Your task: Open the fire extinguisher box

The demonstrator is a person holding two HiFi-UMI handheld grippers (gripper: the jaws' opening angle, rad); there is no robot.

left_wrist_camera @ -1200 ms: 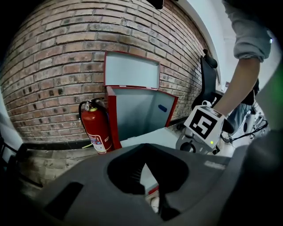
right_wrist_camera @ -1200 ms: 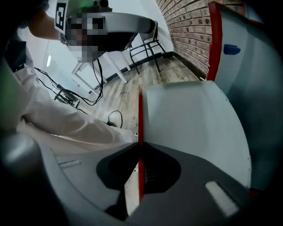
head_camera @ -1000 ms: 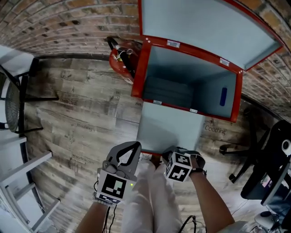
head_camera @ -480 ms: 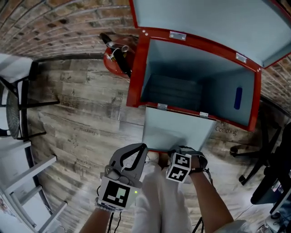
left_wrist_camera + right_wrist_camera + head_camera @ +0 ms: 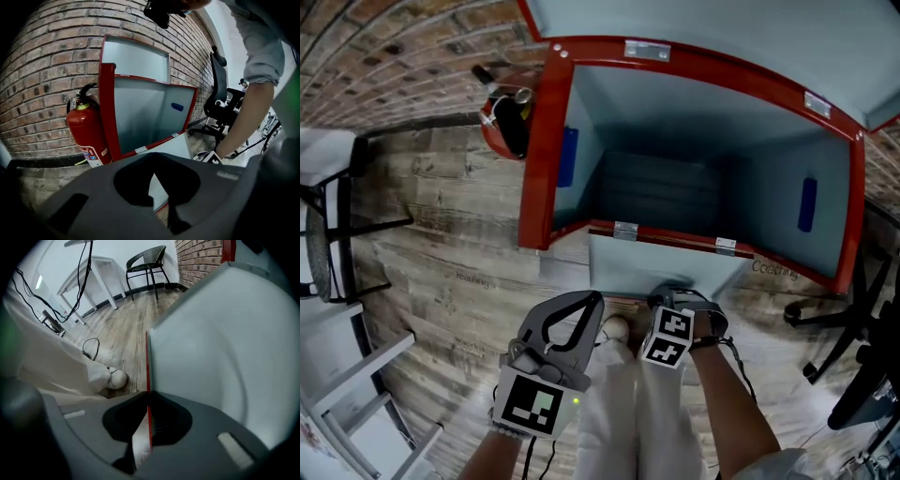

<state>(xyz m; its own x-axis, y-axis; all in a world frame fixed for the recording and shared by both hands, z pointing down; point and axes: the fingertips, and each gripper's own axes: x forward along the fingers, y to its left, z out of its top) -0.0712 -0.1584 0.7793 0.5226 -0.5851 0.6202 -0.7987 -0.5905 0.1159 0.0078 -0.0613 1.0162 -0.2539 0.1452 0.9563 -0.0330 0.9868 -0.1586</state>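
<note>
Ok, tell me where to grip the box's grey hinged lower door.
Grip the grey hinged lower door by its red free edge, opposite the hinges, coming from the front: the panel is thin, easily pinched across, as the right gripper does.

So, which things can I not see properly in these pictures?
Black chair: head view, cut off by the left edge.
Extinguisher label print: left gripper view, too small.
Door far end: right gripper view, cut off by the edge.
Right claw tips: head view, under its cube.
</note>
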